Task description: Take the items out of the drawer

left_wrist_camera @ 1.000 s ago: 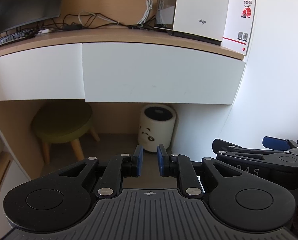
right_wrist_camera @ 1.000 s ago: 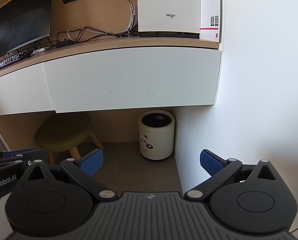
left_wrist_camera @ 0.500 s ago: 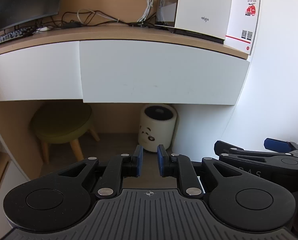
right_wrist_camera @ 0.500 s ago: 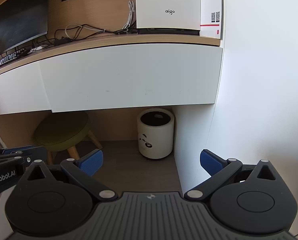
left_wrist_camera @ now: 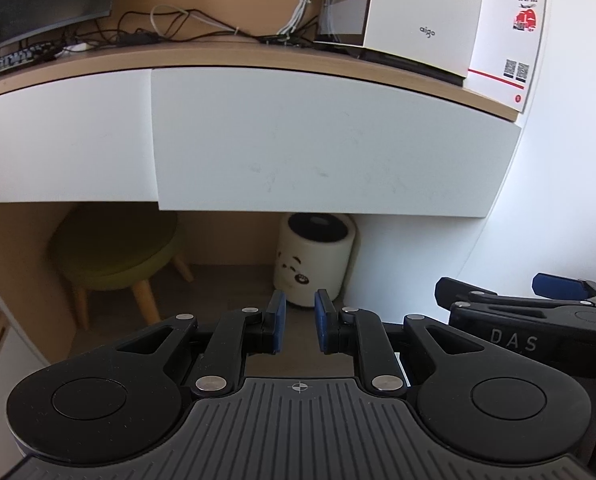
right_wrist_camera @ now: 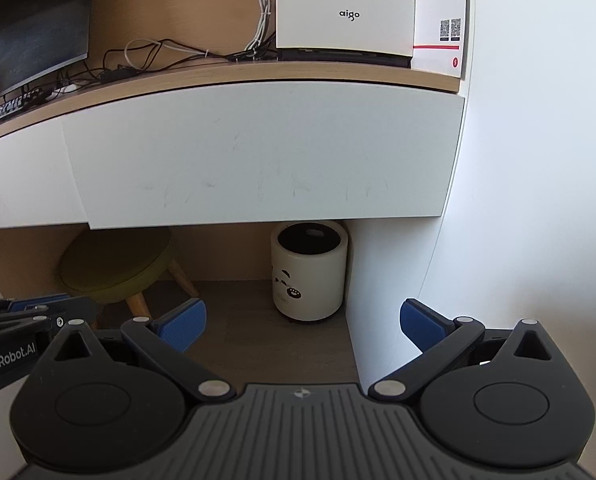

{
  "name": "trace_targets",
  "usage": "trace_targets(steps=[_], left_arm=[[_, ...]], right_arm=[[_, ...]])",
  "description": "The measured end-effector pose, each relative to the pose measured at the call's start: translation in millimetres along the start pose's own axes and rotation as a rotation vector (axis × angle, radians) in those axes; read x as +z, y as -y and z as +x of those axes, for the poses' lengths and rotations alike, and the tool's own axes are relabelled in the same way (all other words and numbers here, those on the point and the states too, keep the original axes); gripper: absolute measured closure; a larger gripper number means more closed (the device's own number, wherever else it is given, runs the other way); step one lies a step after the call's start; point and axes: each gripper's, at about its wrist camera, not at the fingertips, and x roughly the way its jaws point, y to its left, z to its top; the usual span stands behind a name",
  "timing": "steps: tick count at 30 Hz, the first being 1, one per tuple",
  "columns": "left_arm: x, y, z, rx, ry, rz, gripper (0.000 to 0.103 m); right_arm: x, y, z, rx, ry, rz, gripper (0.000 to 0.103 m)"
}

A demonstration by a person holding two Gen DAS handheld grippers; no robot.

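A white handleless drawer front (left_wrist_camera: 317,140) hangs under the wooden desktop (left_wrist_camera: 258,58); it is closed and its contents are hidden. The same drawer front (right_wrist_camera: 258,152) fills the middle of the right wrist view. My left gripper (left_wrist_camera: 299,322) is below and in front of it, its blue pads drawn together to a narrow slit with nothing between them. My right gripper (right_wrist_camera: 303,324) is held beside it at the same height, wide open and empty. Neither gripper touches the drawer.
A second white drawer front (left_wrist_camera: 58,136) sits to the left. Under the desk stand a green stool (left_wrist_camera: 114,248) and a cream bin (left_wrist_camera: 313,260). A white box (right_wrist_camera: 345,4), cables and a monitor (right_wrist_camera: 30,24) are on the desktop. A white wall (right_wrist_camera: 537,200) closes the right side.
Both grippers have moved closer to the drawer front, which now looks larger in both views. Finger spacing is unchanged on both.
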Motion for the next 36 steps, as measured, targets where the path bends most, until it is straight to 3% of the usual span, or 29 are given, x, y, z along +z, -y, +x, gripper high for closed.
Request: trace_targets(steps=[10, 17, 24, 36], left_arm=[[34, -36, 31, -0.064, 0.069, 0.014, 0.083], [78, -100, 38, 0.041, 0.164, -0.032, 0.082], [120, -141, 28, -0.037, 0.250, -0.137, 0.082], [159, -145, 55, -0.026, 0.217, -0.177, 0.082]], right_arm=[[25, -18, 36, 0.007, -0.009, -0.031, 0.000], [44, -34, 61, -0.047, 0.016, -0.078, 0.000], [25, -63, 94, -0.019, -0.081, -0.153, 0.000], [3, -71, 102, 0.016, -0.155, -0.185, 0.000]])
